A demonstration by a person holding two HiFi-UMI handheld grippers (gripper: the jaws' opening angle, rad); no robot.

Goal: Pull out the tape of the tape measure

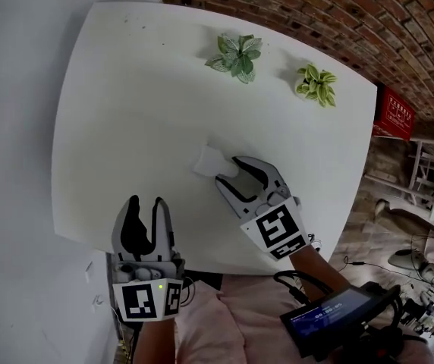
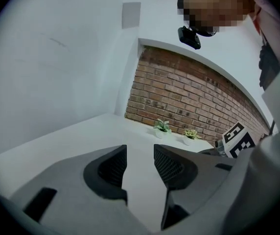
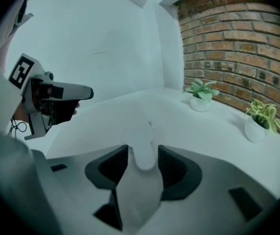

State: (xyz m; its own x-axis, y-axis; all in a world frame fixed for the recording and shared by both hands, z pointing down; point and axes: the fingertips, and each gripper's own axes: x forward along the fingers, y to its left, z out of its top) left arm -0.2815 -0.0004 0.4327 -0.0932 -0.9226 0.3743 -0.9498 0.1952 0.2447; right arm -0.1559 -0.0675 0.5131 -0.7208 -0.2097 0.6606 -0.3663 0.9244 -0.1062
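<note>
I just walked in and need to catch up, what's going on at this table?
A person holds a gripper in each hand over a white table. The right gripper has its jaws either side of a small white tape measure lying there, apparently not yet clamping it. The left gripper is open and empty by the table's near edge. No tape looks pulled out yet.

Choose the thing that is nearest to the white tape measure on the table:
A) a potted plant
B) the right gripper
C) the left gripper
B: the right gripper has the tips of its open jaws right at the tape measure, while the left gripper is farther off, near the table's edge.
</note>
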